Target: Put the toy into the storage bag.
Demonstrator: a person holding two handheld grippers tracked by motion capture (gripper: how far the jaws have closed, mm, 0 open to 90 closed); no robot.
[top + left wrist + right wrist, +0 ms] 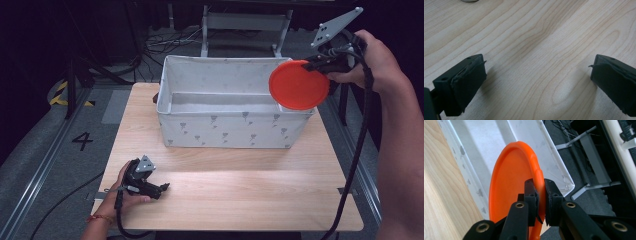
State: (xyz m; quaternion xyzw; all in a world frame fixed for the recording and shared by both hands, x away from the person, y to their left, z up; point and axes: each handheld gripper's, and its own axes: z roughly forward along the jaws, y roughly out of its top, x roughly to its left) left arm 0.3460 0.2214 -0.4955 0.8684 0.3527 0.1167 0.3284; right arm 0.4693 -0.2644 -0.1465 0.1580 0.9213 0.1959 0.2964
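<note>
An orange plate [298,85] hangs on edge over the right end of a white fabric bin [225,130]. My right gripper [327,65] is shut on the plate's rim, held up by a hand at the upper right. In the right gripper view the two black pads [533,197] clamp the plate [511,187] at its rim, with the bin [481,142] below and beyond it. My left gripper [162,188] lies low on the wooden table [240,195] at the front left. Its jaws stand wide apart, nothing between the fingertips [467,82], and bare wood [539,62] shows under them.
The bin stands at the back middle of the table and looks hollow inside. A metal table frame [245,25] and cables lie on the floor behind it. A black cable [357,150] trails from the right gripper down past the table's right edge.
</note>
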